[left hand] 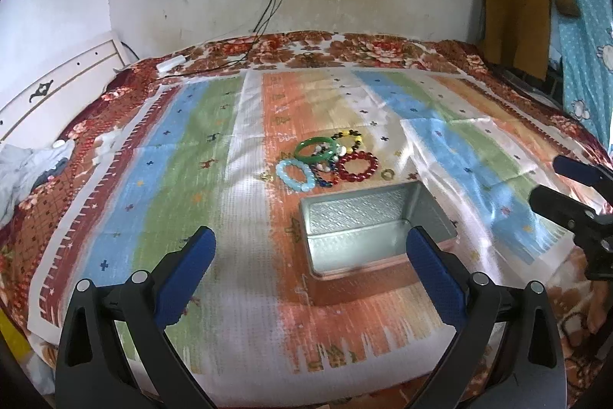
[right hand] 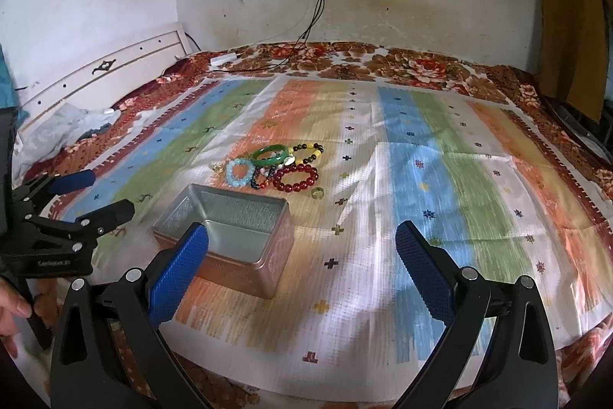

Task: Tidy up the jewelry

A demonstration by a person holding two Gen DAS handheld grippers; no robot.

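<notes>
- The left tongs are standing wide open and gripping nothing; the right tongs are likewise standing wide open and empty, both hovering over the near edge of the bed.
- The metal tin is sitting on the striped cloth just ahead of both tongs, between them, with its long axis running roughly across the bed. It is showing a bare floor and holding nothing.
- The jewelry pile is lying just beyond the tin's far wall, near the middle of the bed: a green bangle, a pale blue bead bracelet, a red bead bracelet, and a yellow-and-dark bead bracelet, all overlapping.
- A small ring is lying apart, toward the pile's right.
- The pile is lying straight ahead of the left tongs and ahead-left of the right tongs; neither appears clearly nearer.
</notes>
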